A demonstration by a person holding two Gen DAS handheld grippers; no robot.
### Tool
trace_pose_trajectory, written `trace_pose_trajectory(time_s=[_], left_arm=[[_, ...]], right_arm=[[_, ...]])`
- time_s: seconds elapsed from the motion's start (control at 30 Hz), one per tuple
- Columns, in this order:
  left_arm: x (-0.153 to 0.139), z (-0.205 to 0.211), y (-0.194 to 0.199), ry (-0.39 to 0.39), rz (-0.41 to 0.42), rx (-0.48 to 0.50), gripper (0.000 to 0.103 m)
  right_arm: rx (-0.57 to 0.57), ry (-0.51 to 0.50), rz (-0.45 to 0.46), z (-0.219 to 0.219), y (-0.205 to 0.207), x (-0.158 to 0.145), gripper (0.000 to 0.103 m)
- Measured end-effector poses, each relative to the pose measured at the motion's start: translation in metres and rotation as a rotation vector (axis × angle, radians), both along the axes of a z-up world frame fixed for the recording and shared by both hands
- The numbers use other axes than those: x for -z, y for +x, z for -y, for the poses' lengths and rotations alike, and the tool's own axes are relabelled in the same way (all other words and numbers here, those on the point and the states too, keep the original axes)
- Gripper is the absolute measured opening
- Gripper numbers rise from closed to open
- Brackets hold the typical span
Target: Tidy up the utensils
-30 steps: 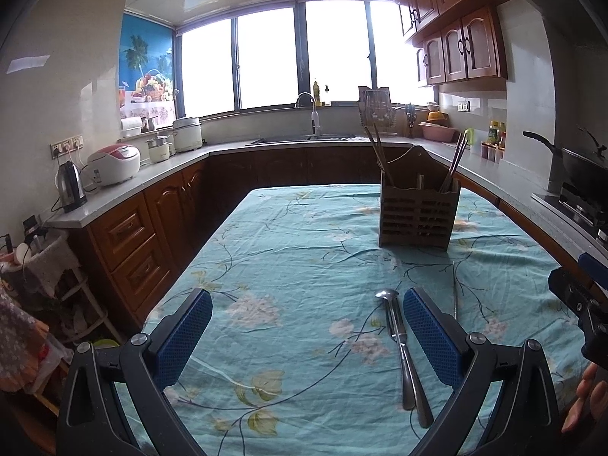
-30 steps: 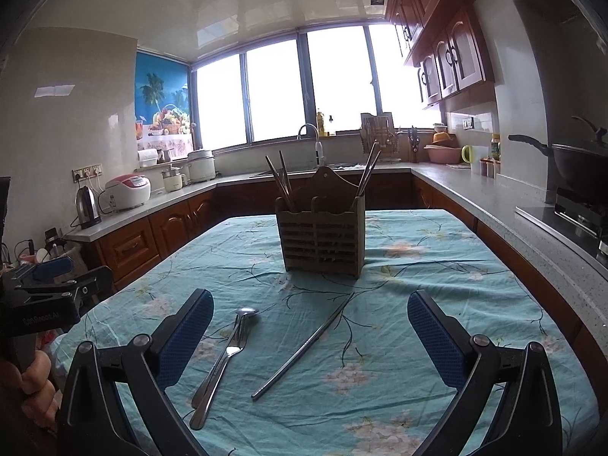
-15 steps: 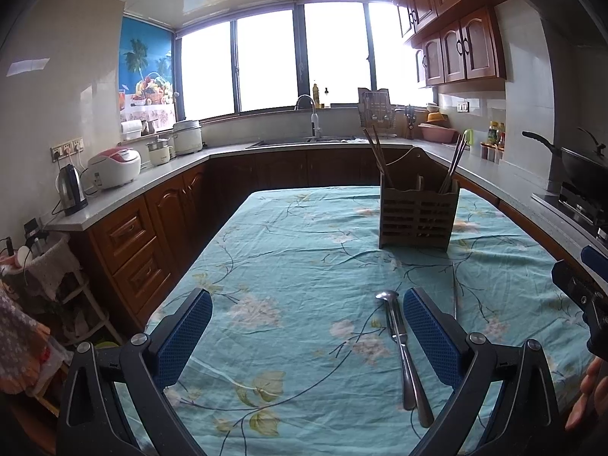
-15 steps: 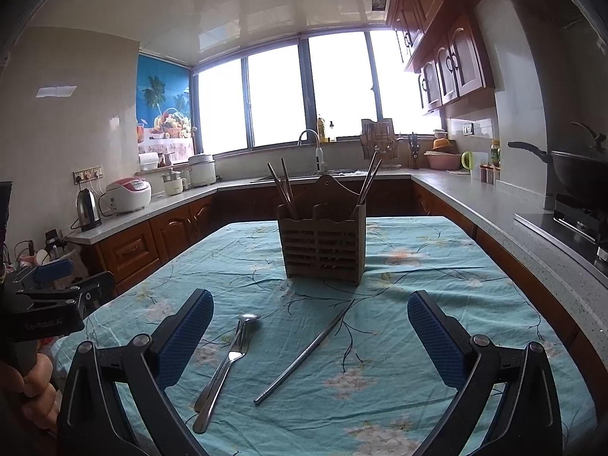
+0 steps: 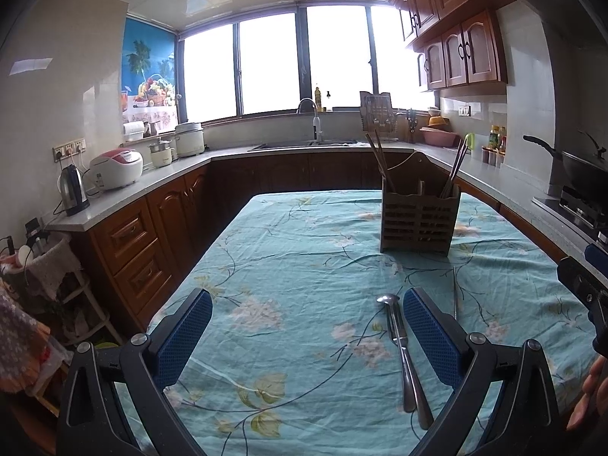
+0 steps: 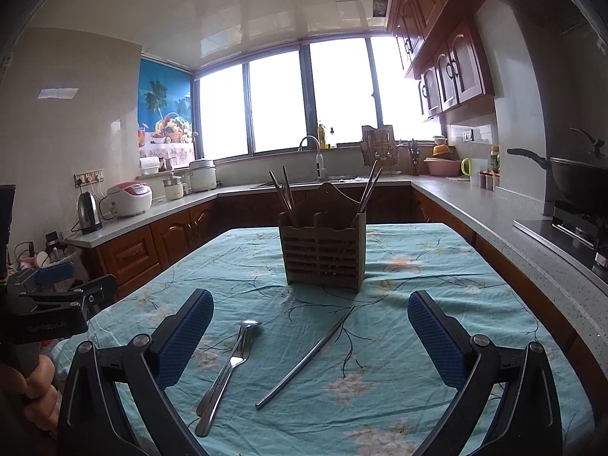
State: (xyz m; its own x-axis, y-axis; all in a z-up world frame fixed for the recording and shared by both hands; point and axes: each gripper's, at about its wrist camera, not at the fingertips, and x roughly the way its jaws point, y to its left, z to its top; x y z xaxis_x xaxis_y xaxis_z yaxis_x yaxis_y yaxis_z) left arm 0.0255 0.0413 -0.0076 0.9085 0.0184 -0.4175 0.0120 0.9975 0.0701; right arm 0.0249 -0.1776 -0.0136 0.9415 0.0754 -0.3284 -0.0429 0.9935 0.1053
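Hovering spread wide and empty, the right tool [image 6: 309, 332] risks nudging the spoon [image 6: 249, 326] while pinching the overlapping fork [image 6: 228, 372] off the bench [image 6: 437, 258]

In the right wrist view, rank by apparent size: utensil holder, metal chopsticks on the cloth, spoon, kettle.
1. utensil holder
2. metal chopsticks, longest but thin
3. spoon, partly overlapped by the fork
4. kettle; farther away, so unsure.

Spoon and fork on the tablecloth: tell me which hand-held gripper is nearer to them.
Left. The spoon and fork lie just inside the left hand-held gripper, by its right finger. The right hand-held gripper has them toward its left finger, with the metal chopsticks more central.
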Motion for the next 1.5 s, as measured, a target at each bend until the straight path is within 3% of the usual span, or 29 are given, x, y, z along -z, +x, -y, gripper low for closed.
trace_pose_trajectory(time_s=[1.5], left_arm=[[0.003,0.0042,-0.0072,0.003,0.03,-0.003,0.102]], right_arm=[[-0.004,-0.003,0.047,-0.0028,-0.0065,-0.0041,0.103]])
